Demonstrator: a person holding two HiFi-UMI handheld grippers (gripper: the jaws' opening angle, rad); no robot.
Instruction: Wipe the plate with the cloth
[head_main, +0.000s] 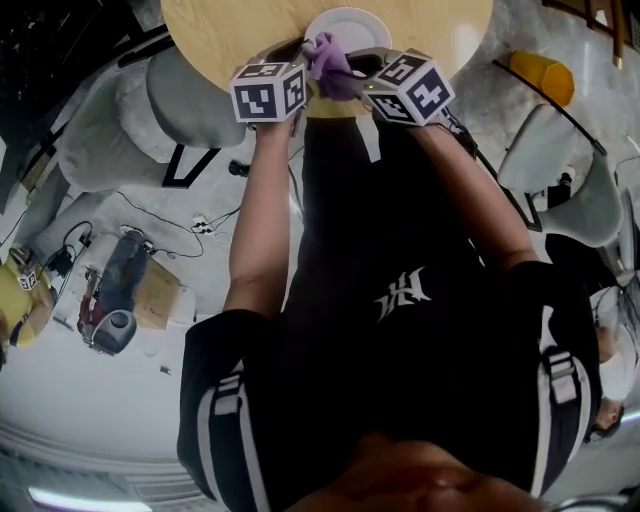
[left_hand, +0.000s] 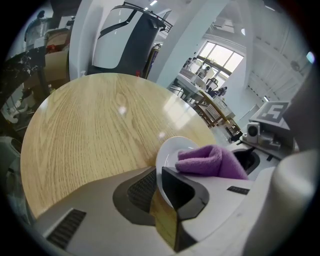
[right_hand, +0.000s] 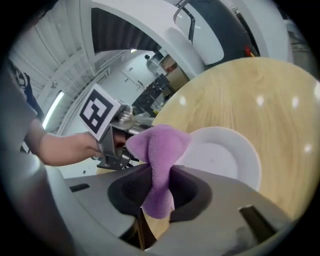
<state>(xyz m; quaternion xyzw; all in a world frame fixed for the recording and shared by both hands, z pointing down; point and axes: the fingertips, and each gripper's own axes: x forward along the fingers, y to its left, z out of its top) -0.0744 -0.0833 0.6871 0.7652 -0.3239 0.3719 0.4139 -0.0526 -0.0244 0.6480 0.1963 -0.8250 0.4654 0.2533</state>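
1. Left tongs (left_hand: 161, 187) are nearly closed, pinching the near rim of the white plate (left_hand: 169, 150).
2. Wooden bench (left_hand: 90, 130) lies under the plate.
3. Right tongs (right_hand: 157, 192) are clamped on the purple cloth (right_hand: 160, 150); its lower end is pinched between the jaws and its bunched top sticks out.
4. Cloth overlaps the plate's near side, just beside the left tongs' grip; the rest of the plate's face is bare.
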